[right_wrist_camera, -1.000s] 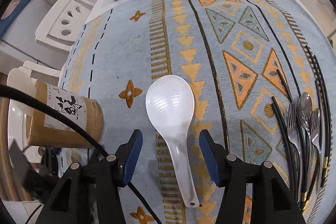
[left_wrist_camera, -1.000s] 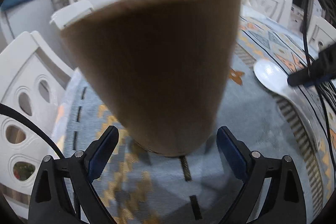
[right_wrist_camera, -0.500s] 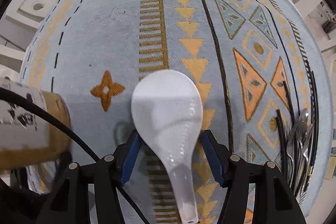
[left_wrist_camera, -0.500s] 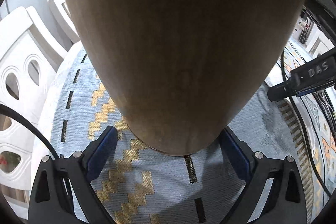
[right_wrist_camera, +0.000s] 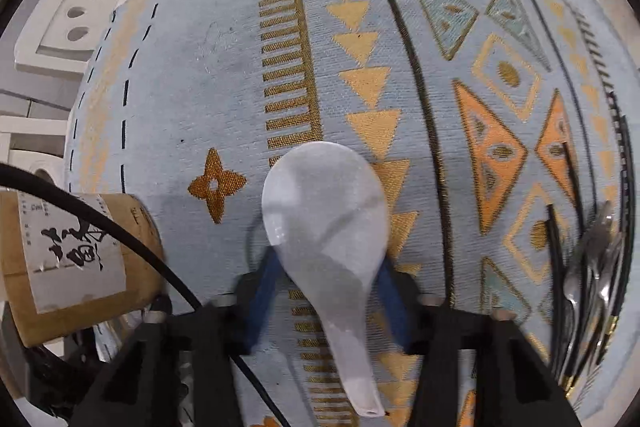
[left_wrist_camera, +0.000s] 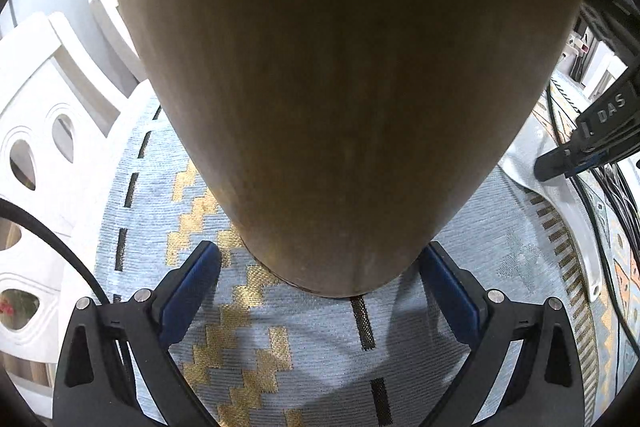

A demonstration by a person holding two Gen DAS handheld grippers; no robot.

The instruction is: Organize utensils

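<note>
Spoon [right_wrist_camera: 326, 223] mid-cloth, right tongs [right_wrist_camera: 326, 293] closing

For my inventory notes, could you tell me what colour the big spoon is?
White, the spoon; clearest in the right wrist view.

The cloth [right_wrist_camera: 224, 79] on the desk is pale blue with gold zigzags, orange triangles and black dashes. At six o'clock lies a white spoon [right_wrist_camera: 324, 211]; at nine, a brown tube [right_wrist_camera: 80, 259] with a black-lettered grey label. Blue pads line black fingers [left_wrist_camera: 188, 291].
</note>
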